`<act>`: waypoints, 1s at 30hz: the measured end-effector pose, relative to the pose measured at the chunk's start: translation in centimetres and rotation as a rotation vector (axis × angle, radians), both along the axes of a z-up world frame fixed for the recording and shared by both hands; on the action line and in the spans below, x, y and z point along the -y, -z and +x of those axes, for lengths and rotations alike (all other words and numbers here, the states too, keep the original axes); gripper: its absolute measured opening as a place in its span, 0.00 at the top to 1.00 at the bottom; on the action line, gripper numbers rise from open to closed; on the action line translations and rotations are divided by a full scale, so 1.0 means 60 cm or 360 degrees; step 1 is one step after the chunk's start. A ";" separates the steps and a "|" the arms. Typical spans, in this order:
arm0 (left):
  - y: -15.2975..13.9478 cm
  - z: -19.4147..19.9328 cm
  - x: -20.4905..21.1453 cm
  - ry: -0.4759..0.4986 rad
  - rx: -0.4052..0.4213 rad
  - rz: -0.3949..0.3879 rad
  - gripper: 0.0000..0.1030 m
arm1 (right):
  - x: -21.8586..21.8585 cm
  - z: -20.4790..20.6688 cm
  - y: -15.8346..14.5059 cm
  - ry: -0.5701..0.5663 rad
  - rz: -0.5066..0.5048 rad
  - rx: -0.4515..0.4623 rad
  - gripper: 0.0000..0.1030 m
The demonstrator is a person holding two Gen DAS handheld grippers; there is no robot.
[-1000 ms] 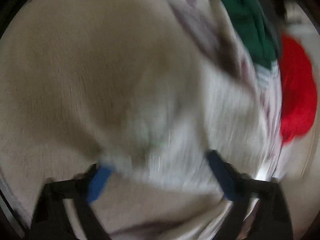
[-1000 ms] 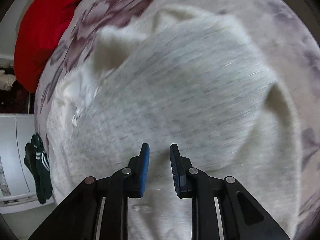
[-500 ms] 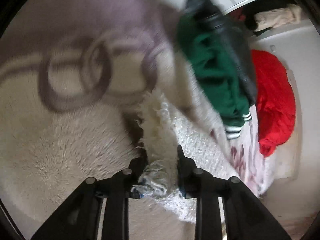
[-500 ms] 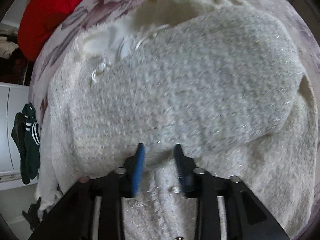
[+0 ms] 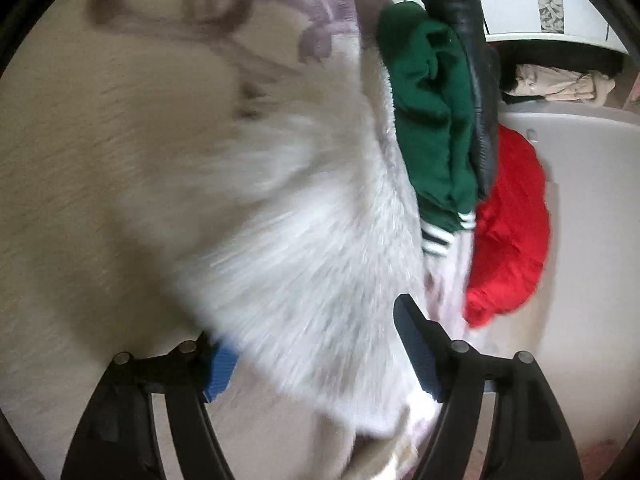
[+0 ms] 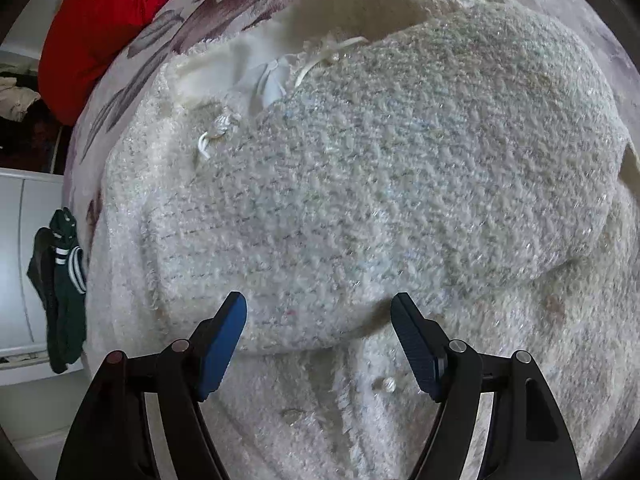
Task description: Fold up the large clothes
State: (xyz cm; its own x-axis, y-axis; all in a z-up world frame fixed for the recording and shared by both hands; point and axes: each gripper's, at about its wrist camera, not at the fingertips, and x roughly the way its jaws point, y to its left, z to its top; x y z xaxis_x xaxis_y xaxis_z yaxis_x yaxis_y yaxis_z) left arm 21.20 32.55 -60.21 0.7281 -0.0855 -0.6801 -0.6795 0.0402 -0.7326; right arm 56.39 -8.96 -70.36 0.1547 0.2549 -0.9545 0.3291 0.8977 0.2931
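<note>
Both claws, left (image 5: 316, 344) and right (image 6: 320, 320), gape empty over a cream sweater (image 6: 380, 200) on floral bedding (image 6: 160, 32).

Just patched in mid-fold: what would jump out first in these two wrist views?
The fluffy white knitted garment fills the right wrist view, one layer folded over another on a floral bedspread, with the right gripper over its near edge, jaws wide. At far left lies a red cloth. In the blurred left view, a green garment with striped cuffs hangs at upper right; the left gripper is open.

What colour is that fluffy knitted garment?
Cream-white, seen best from the right wrist: knitted garment.
</note>
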 end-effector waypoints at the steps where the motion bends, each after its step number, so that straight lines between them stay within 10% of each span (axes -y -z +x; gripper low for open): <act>1: -0.014 0.018 -0.001 -0.0037 -0.0052 0.0118 0.35 | -0.004 0.001 0.000 -0.0005 -0.0023 0.0006 0.26; 2: -0.030 0.032 -0.002 -0.0058 -0.0055 0.0242 0.43 | -0.010 0.003 -0.002 -0.0014 -0.0060 0.0012 0.26; 3: -0.051 0.051 0.000 -0.0055 -0.0077 0.0396 0.84 | -0.016 0.005 -0.004 -0.0028 -0.0100 0.0019 0.26; 4: -0.074 0.073 0.003 0.0011 -0.0150 0.0507 0.94 | -0.024 0.008 -0.006 -0.0047 -0.0147 0.0036 0.26; 11: -0.205 0.152 0.072 0.0341 -0.0201 0.0905 0.94 | -0.085 0.029 0.016 -0.0251 -0.0509 0.0041 0.26; 19: -0.353 0.276 0.331 0.0992 -0.0083 0.1305 0.94 | -0.025 0.020 0.017 -0.0121 -0.0153 0.0066 0.26; 30: -0.329 0.395 0.891 0.1959 0.0132 0.1186 0.94 | 0.249 -0.138 -0.023 0.0387 -0.0017 0.0078 0.26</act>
State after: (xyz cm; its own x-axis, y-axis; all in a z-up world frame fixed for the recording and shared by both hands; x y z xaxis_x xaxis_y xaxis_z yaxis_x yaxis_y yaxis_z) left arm 44.88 -20.90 -40.47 0.4938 -0.3270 -0.8058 0.1103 0.9427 -0.3149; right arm 48.11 -23.90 -68.99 0.2565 0.1945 -0.9468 0.5215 0.7969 0.3050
